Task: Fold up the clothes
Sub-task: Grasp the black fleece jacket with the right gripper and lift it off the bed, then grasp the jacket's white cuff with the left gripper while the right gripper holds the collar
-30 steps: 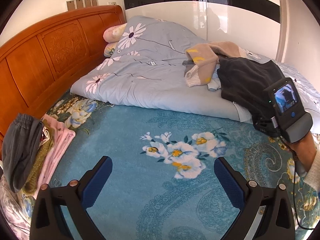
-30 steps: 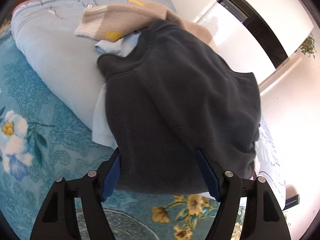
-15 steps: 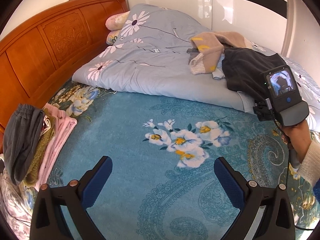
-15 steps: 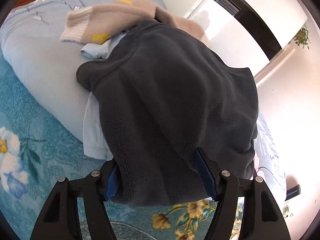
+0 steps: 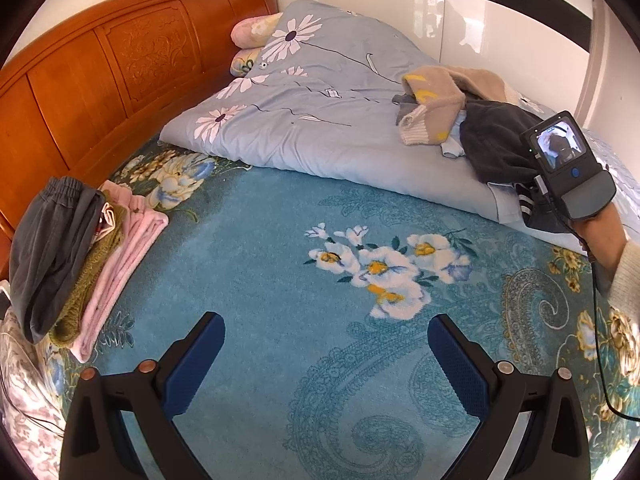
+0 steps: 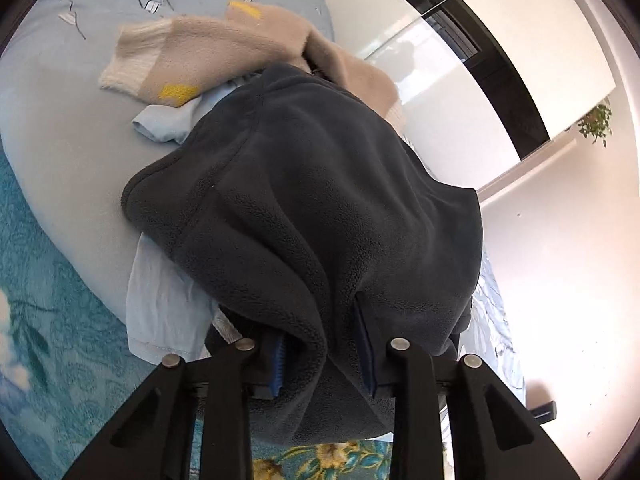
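Lighting: bright daylight is flooding both views. Glare: the wall (image 6: 568, 280) right of the right hand-held gripper (image 6: 324, 356) is washing out white. Shadows: soft ones are lying beneath the dark fleece (image 6: 320, 216). Distortion: fisheye curvature is bending the edges, black vignette ringing the corners. Focus: staying sharp centrally.

A home bedroom: a carved wooden headboard (image 5: 100, 80) backs a bed with a blue floral blanket (image 5: 280, 280), a daisy-print duvet (image 5: 312, 112), pillows (image 5: 252, 32) and folded clothes (image 5: 80, 256) at the left.
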